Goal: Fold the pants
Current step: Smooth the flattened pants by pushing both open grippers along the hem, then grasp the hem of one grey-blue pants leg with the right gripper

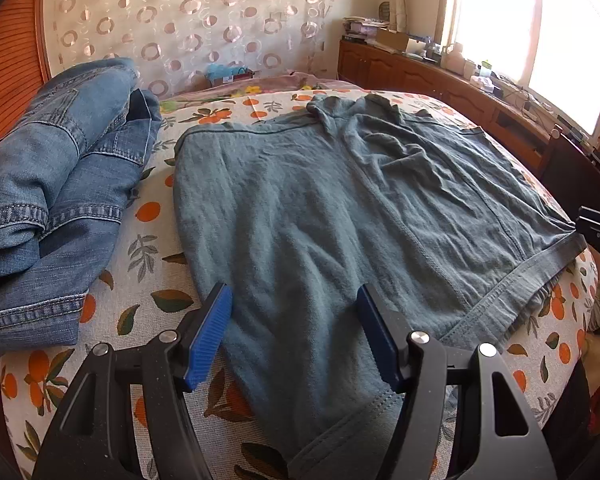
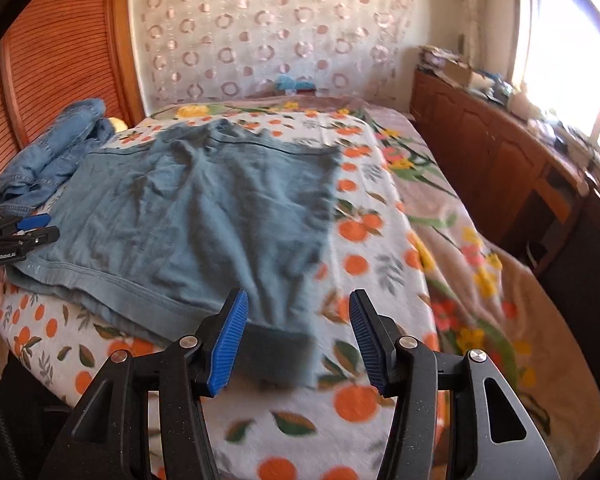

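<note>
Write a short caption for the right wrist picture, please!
Open right tool hovers over the corner of grey-green pants spread on an orange-patterned bedspread.

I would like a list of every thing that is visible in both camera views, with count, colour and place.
grey-green pants: one, spread flat in the middle of the bed.
denim garments: blue pile, count unclear, on the bed beside the pants, near the wooden wall.
bedspread: one, white with orange fruit print, covering the bed.
curtain: one, pale with ring pattern, behind the bed.
wooden cabinet: one, brown, cluttered top, under the window.
left gripper: black, blue pads, open over the pants.
right gripper: black, blue pads, open at the pants' corner.
</note>
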Action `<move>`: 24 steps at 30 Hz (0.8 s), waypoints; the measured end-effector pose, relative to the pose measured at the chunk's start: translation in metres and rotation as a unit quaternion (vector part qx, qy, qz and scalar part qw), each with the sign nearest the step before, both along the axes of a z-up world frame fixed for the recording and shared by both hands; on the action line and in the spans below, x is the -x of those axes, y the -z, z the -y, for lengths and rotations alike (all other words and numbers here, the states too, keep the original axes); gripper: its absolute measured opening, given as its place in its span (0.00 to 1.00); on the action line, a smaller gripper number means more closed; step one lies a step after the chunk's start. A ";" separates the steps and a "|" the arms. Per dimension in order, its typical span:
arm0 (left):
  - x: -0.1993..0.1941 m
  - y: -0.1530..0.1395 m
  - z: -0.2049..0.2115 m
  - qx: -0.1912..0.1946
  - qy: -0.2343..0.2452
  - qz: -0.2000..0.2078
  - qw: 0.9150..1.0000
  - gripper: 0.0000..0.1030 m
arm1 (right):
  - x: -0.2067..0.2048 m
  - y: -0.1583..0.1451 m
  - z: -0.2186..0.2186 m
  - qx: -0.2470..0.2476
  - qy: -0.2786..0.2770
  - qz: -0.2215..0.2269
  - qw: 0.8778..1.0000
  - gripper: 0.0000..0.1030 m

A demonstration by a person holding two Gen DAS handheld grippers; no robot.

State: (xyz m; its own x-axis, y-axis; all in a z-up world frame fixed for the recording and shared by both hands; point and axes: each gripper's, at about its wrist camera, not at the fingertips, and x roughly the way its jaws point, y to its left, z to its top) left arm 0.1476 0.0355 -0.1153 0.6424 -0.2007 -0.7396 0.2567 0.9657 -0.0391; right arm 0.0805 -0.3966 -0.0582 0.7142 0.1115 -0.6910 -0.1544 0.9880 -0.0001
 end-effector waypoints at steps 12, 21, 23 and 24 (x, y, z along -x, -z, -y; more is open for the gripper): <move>0.000 0.001 -0.002 -0.002 -0.002 0.001 1.000 0.64 | 0.002 0.017 0.012 -0.063 -0.004 -0.037 0.997 0.42; 0.000 0.000 -0.004 0.011 -0.007 0.001 1.000 0.64 | -0.009 0.002 0.002 -0.090 -0.024 -0.017 0.995 0.09; 0.000 0.000 -0.004 0.007 -0.016 0.004 1.000 0.64 | -0.014 -0.006 -0.008 -0.090 -0.029 -0.001 0.996 0.09; 0.001 -0.001 -0.005 0.005 -0.019 0.007 1.000 0.64 | -0.017 -0.012 -0.016 -0.091 -0.034 0.008 0.995 0.08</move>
State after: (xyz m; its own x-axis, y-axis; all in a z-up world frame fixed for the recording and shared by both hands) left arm 0.1467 0.0405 -0.1144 0.6607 -0.1834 -0.7279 0.2198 0.9745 -0.0460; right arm 0.0978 -0.3809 -0.0464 0.7113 0.2817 -0.6440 -0.2216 0.9593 0.1749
